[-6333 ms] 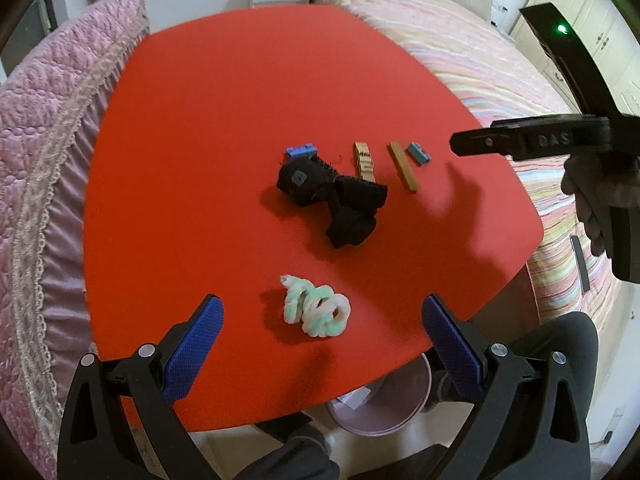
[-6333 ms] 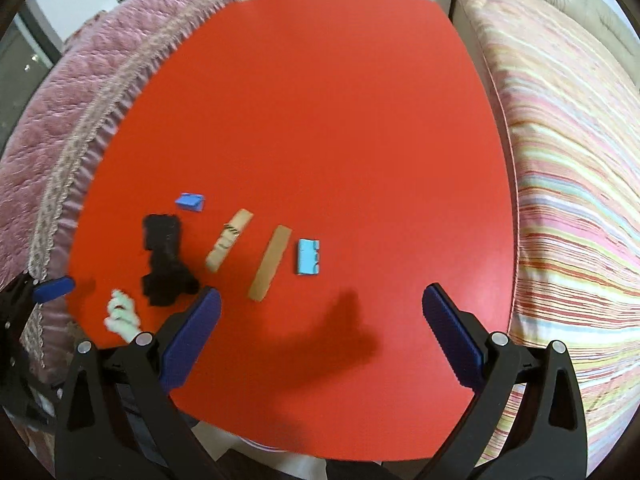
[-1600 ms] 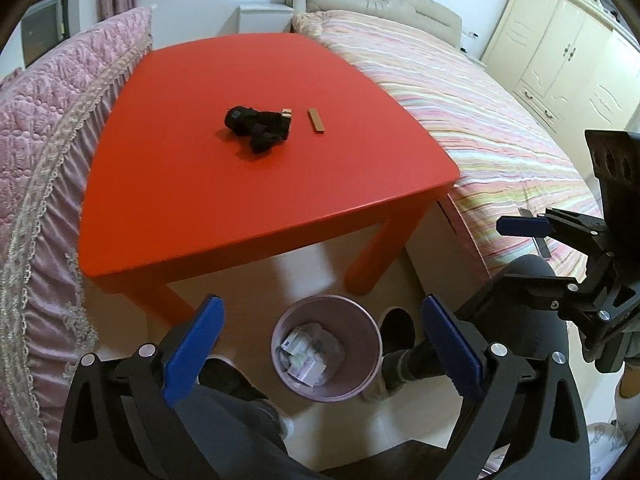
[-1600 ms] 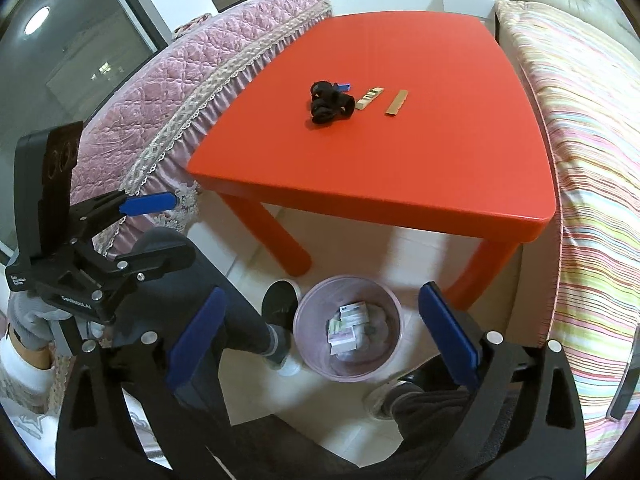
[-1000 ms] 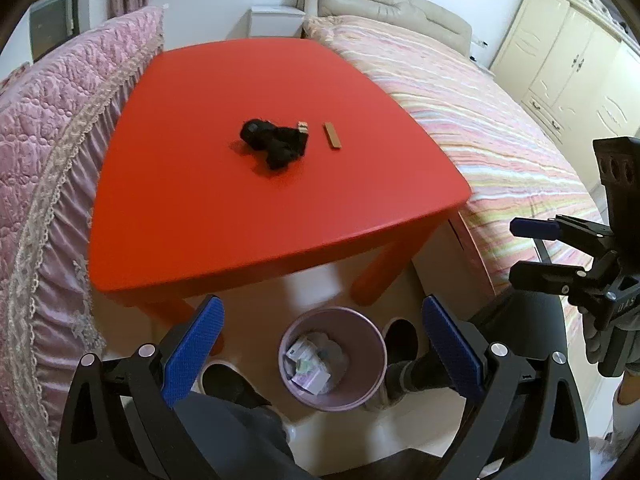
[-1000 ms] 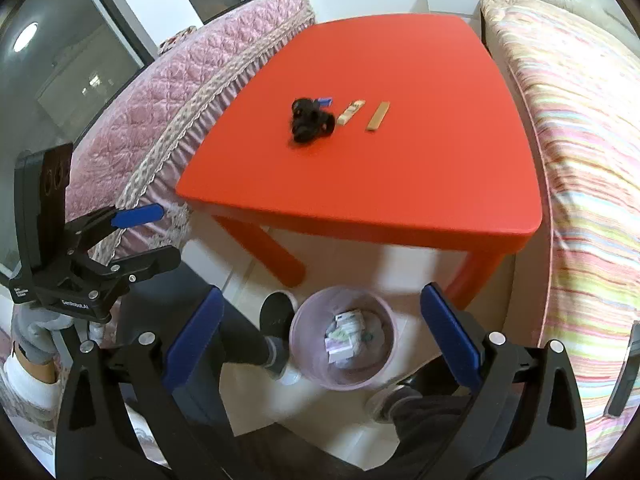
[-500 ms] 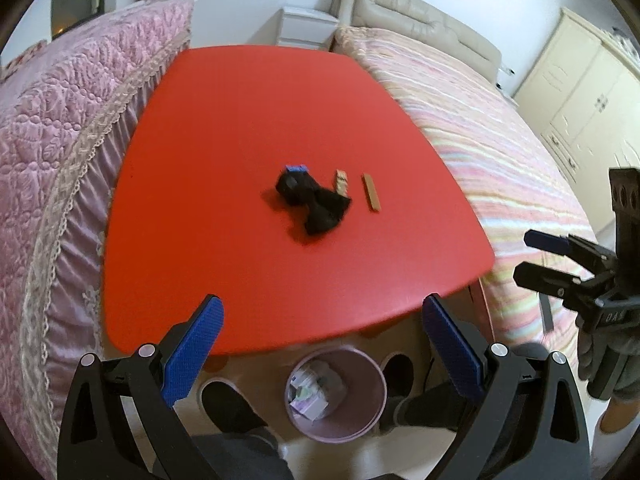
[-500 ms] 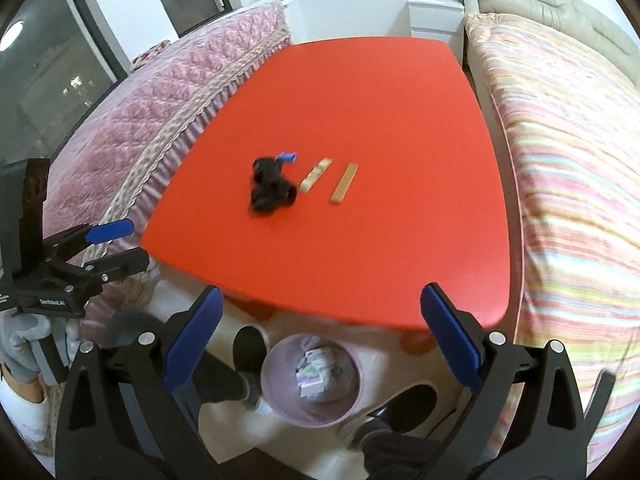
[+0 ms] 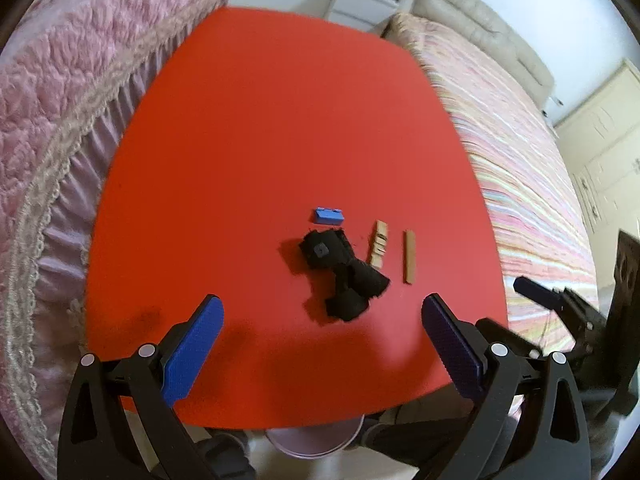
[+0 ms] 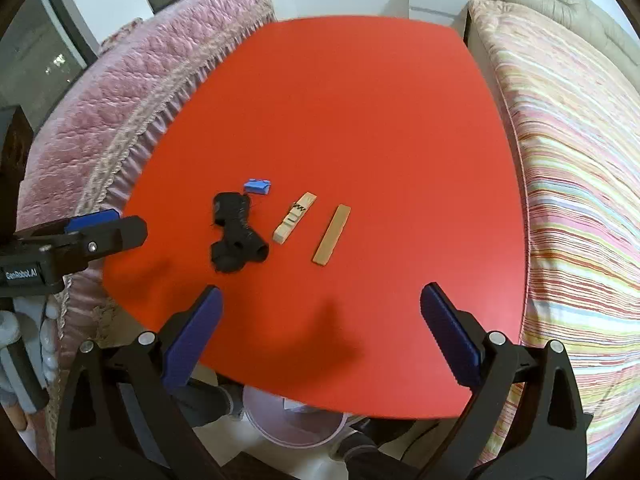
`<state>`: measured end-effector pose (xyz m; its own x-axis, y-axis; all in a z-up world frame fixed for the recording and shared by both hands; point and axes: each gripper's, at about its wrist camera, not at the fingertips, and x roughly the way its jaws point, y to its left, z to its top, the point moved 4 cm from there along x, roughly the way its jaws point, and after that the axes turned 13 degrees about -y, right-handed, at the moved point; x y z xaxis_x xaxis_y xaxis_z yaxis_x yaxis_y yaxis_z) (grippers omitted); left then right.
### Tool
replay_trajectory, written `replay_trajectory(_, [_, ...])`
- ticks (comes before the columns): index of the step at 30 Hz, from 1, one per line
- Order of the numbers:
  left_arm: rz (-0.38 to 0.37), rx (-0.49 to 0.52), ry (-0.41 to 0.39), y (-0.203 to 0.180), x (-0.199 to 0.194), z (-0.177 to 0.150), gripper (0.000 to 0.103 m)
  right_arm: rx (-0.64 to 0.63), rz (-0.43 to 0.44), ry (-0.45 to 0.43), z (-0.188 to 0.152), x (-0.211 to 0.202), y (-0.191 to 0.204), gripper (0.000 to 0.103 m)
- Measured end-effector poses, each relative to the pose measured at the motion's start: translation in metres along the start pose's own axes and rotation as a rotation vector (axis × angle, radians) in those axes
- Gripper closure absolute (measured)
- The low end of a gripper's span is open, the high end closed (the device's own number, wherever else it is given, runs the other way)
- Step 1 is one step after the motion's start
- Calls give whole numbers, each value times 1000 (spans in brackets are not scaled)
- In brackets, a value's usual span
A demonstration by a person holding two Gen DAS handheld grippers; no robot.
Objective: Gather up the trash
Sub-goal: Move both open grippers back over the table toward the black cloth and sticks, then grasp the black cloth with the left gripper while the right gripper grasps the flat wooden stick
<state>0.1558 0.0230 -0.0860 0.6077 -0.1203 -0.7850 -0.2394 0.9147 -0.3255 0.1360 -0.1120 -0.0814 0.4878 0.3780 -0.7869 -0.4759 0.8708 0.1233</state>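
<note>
1 black cloth [image 9: 342, 272] – 1 blue block [image 9: 329, 215] – 2 wood pcs [image 9: 409, 255].

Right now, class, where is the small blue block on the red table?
In the right wrist view the blue block lies left of centre on the red table, just beyond the black cloth and left of the clothespin.

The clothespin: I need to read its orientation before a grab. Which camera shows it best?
The right wrist view. There the clothespin lies unobstructed, its spring coil visible, apart from the black cloth. In the left wrist view the clothespin looks smaller and foreshortened, its near end close against the cloth.
</note>
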Motion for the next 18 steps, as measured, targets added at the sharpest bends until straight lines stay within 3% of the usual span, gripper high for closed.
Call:
replay_trajectory(8, [13, -120, 111, 5, 44, -2, 8, 17, -33, 58, 5, 38, -2, 8])
replay_trajectory(18, [22, -218, 168, 9, 78, -5, 8, 52, -55, 104, 3, 74, -5, 25])
